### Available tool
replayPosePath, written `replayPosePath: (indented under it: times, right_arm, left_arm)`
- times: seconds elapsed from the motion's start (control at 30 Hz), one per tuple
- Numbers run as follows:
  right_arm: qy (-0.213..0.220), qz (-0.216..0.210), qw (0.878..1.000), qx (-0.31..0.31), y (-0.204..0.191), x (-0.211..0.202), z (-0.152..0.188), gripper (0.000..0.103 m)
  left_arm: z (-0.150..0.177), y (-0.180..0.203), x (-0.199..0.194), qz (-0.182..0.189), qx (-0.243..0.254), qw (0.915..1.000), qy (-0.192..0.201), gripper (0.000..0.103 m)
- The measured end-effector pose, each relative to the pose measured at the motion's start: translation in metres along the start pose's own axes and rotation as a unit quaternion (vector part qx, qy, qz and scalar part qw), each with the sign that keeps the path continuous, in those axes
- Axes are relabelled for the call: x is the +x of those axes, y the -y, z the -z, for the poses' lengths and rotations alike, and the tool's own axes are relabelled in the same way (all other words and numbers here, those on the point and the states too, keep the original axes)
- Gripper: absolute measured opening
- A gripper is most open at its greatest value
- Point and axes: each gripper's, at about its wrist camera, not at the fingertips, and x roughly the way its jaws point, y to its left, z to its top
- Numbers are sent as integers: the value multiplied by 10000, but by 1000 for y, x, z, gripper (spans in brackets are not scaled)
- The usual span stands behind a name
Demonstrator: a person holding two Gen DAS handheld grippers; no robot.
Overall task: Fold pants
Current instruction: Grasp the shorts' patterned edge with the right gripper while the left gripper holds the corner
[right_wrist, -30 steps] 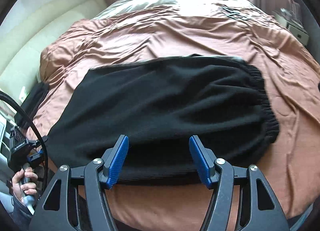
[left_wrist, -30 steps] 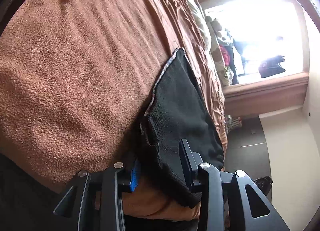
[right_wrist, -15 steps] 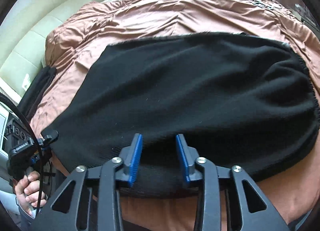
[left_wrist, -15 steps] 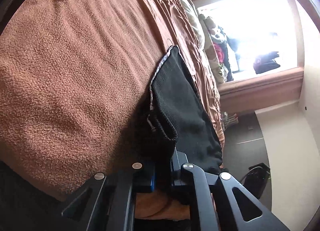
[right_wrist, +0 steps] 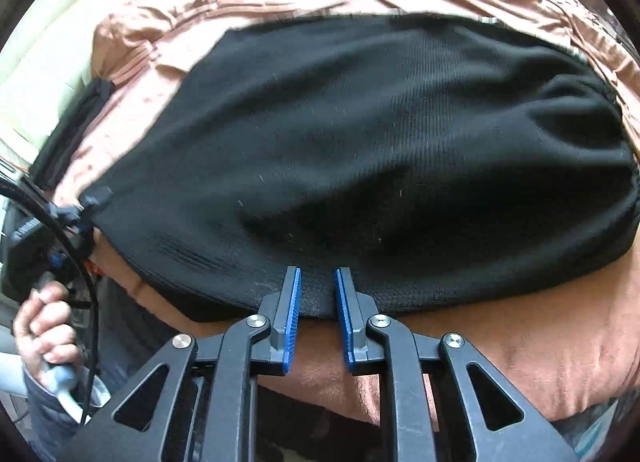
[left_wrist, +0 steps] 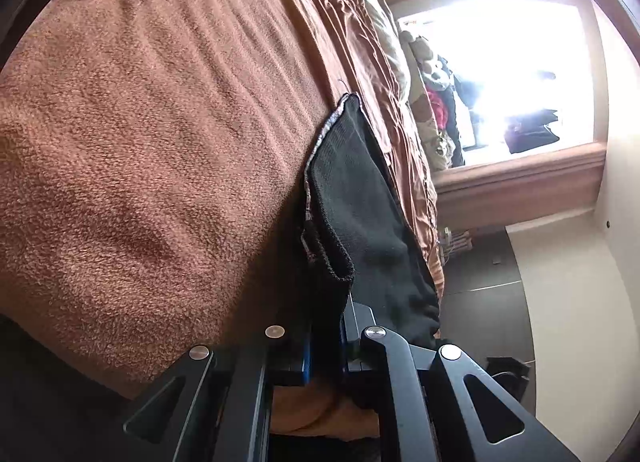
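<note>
Black pants [right_wrist: 380,150] lie folded flat across a brown blanket [right_wrist: 520,346] on a bed. My right gripper [right_wrist: 317,282] points down at their near edge. Its jaws are closing, a narrow gap is left, and the hem lies between the blue pads [right_wrist: 291,314] unpinched. In the left wrist view the pants [left_wrist: 360,202] show edge-on, and my left gripper [left_wrist: 326,326] is shut on their near corner, which bunches up above the pads. From the right wrist view, the left gripper [right_wrist: 86,214] holds the pants' left end, a hand [right_wrist: 44,322] on its handle.
Rumpled brown blanket [left_wrist: 160,142] covers the bed around the pants. A pile of clothes [left_wrist: 436,102] lies at the far end below a bright window [left_wrist: 520,62]. Dark floor [left_wrist: 480,294] runs beside the bed. A black strap-like item [right_wrist: 76,130] lies at the bed's left edge.
The left jaws went from open around the pants' corner to shut on it. My right gripper dropped closer to the near hem and its jaws narrowed a lot.
</note>
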Motion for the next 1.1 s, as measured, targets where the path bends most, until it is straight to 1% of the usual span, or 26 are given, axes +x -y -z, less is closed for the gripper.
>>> replayPosePath:
  times: [0.13, 0.27, 0.33, 0.4, 0.43, 0.5, 0.6, 0.8, 0.9, 1.03, 1.1]
  right_arm:
    - [260, -25, 9997, -34, -2, -12, -19, 15]
    - [350, -27, 9994, 33, 0, -6, -38, 15]
    - [320, -16, 9994, 86, 1, 5, -44, 15]
    - [189, 25, 9997, 139, 4, 20, -49, 15]
    - [133, 44, 9998, 152, 2, 27, -44, 15]
    - [-9, 77, 9998, 186, 4, 41, -46, 12]
    - [-37, 74, 9997, 231, 5, 50, -54, 11]
    - [-54, 93, 9993, 348, 13, 64, -87, 11]
    - [0, 181, 9994, 304, 14, 68, -103, 11]
    - [-70, 187, 9991, 374, 19, 82, -124, 11]
    - [-59, 156, 9992, 355, 20, 88, -135, 8]
  left_arm:
    - [1, -5, -2, -25, -108, 9999, -8, 10]
    - [2, -4, -3, -93, -224, 9997, 19, 10]
    - [4, -3, -2, -144, -319, 9994, 24, 10]
    - [5, -3, -2, -184, -378, 9991, 21, 10]
    - [6, -2, -2, -209, -400, 9990, 25, 10]
    - [7, -1, -1, -247, -454, 9987, 29, 10]
    - [9, 1, 0, -309, -533, 9981, 36, 10]
    - [14, -1, 1, -363, -765, 9964, 76, 10]
    - [15, -2, 2, -418, -930, 9947, 106, 10]
    - [16, -1, 4, -513, -1069, 9928, 143, 10]
    - [15, -1, 5, -554, -1118, 9921, 157, 10]
